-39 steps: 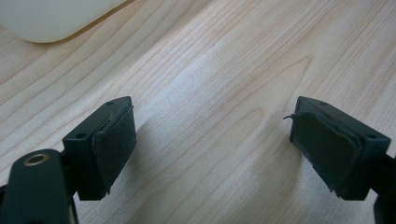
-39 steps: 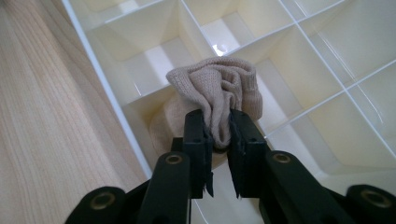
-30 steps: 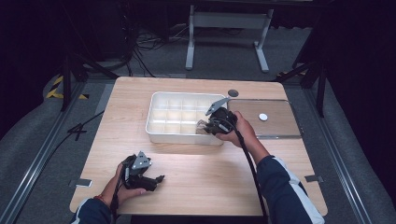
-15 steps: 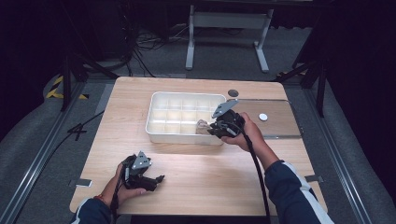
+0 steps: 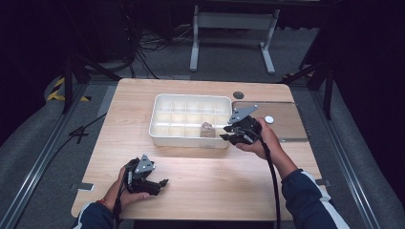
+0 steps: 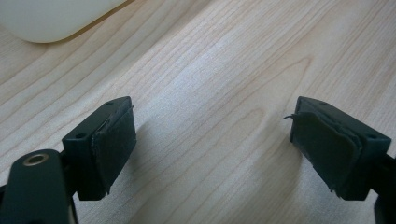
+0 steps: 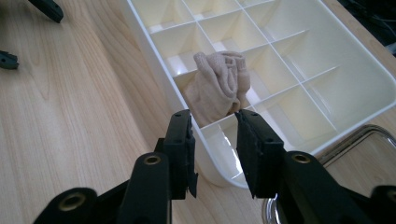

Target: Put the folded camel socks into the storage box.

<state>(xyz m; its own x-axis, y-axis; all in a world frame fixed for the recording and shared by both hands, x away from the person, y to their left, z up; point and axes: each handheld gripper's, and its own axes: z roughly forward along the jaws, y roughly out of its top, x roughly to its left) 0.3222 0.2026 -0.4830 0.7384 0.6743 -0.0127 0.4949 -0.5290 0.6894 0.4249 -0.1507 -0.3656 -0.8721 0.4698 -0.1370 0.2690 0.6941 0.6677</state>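
Open passage, near half: you have bare wooden table (image 5: 215, 167) between your left gripper (image 5: 160, 183) and the white divided tray (image 5: 157, 117), with nothing lying on it. Obstacle, centre: the tray's raised wall and inner dividers; your right gripper (image 7: 215, 140) stands just beside its near right corner, jaws partly apart with the rim between them. Obstacle inside: a rolled beige cloth (image 7: 219, 88) fills one near-row compartment and rises above the dividers; the neighbouring cells are free. Right flank: a metal plate (image 5: 286, 121) carrying a small white disc (image 5: 269, 119). Left strip of table beside the tray is bare.
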